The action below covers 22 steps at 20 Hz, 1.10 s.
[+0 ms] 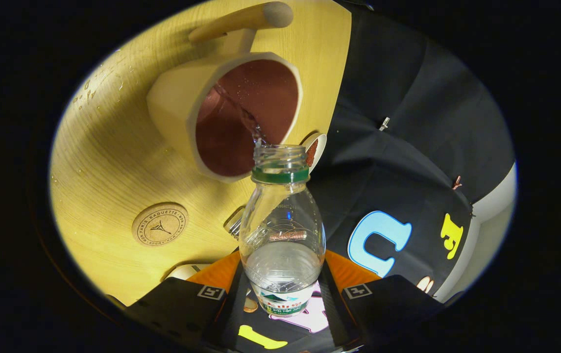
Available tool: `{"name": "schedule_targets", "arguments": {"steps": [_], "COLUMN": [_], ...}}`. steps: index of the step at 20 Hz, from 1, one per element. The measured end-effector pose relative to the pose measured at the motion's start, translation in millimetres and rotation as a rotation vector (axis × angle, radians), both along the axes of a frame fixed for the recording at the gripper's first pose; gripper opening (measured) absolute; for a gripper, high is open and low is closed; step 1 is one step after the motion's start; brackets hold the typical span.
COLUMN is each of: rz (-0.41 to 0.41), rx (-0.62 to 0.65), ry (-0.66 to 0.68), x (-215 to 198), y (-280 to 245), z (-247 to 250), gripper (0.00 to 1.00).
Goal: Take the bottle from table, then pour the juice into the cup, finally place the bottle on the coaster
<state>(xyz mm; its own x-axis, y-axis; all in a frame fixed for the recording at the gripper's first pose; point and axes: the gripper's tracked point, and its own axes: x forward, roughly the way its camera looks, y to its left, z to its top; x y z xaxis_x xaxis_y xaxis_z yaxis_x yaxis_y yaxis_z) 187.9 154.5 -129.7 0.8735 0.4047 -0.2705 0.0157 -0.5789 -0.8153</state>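
A clear plastic bottle (281, 230) with a green neck ring and no cap sits between my fingers, and my gripper (282, 294) is shut on its lower body. The bottle is tipped toward the cup. A thin stream of clear liquid runs from its mouth into the cream cup (221, 115), whose inside is reddish brown. The cup stands on the light wooden table (109, 147) just beyond the bottle's mouth. A round wooden coaster (159, 224) with a stamped emblem lies on the table to the left of the bottle, nearer the fingers than the cup.
A wooden handle-like rod (241, 20) lies beyond the cup. Water drops (96, 83) speckle the table to the cup's left. The table's edge runs right of the cup, with the booth's black cloth wall (407, 147) past it. A small clear object (233, 221) peeks from behind the bottle.
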Motion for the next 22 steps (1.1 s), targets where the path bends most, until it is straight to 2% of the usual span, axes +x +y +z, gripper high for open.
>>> {"name": "schedule_targets", "arguments": {"steps": [22], "rz": [0.009], "rx": [-0.171], "ry": [-0.042], "x": [-6.3], "y": [12.4], "z": [12.7], "gripper": [0.72]}}
